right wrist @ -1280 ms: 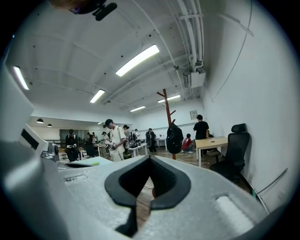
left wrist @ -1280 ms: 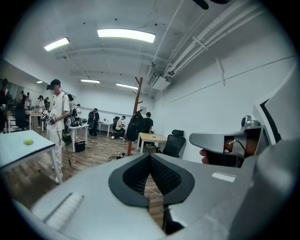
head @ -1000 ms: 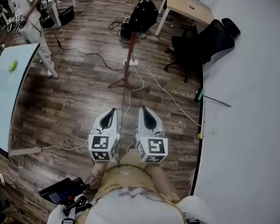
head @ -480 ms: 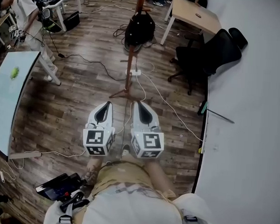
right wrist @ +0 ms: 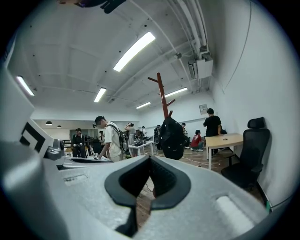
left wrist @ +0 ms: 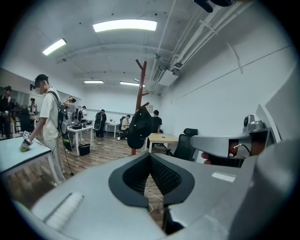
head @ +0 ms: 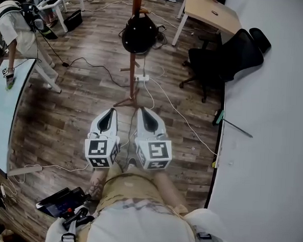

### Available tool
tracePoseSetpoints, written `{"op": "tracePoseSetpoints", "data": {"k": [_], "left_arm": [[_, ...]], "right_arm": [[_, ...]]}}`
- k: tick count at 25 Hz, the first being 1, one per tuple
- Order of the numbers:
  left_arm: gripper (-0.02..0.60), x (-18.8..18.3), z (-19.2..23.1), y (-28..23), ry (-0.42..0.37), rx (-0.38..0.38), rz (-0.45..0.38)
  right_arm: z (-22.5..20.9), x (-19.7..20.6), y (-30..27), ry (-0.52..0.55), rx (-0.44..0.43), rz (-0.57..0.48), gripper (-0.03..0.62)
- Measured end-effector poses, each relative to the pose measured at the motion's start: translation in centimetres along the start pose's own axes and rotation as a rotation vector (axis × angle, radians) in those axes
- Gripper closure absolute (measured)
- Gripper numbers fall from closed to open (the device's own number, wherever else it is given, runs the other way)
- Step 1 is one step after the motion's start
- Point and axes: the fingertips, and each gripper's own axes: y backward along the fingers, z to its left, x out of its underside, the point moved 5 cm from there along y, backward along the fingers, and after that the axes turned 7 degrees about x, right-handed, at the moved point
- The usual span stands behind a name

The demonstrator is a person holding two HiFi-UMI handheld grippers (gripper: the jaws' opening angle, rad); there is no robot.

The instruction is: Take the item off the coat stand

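A brown wooden coat stand (head: 134, 50) rises from the floor straight ahead, with a black bag (head: 139, 34) hanging on it. The stand (left wrist: 141, 89) and bag (left wrist: 139, 127) show in the left gripper view, and the stand (right wrist: 163, 93) and bag (right wrist: 172, 138) show again in the right gripper view. My left gripper (head: 107, 117) and right gripper (head: 144, 115) are held side by side, low and short of the stand's feet. Both are shut with nothing between the jaws.
Cables and a power strip (head: 142, 78) lie on the wood floor by the stand's base. A black office chair (head: 223, 58) and a wooden desk (head: 209, 11) stand at the right, by a white wall. A pale table (head: 1, 109) is at the left, with a person (head: 16, 28) beside it.
I have moved closer to the coat stand; it and the bag sit nearer and more central. Both grippers stay shut and side by side. The person at left has shifted by the table.
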Motion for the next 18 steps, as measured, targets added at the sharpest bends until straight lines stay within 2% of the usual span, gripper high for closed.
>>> {"op": "tracePoseSetpoints", "data": {"k": [5,11,18], "left_arm": [[0.58,0.4,0.0,0.3,0.001,0.008,-0.001],[0.58,-0.8,4.1,-8.2,0.011,0.046,0.007],[0.58,-4.6,8.5,-13.4,0.002,0.102,-0.018]], "right_arm": [[0.2,0.2,0.3,0.007,0.005,0.007,0.592],[-2.0,0.4,-8.1,0.019,0.033,0.031,0.592],[-1.3,-2.5,-15.0,0.045,0.068,-0.007,0.592]]}}
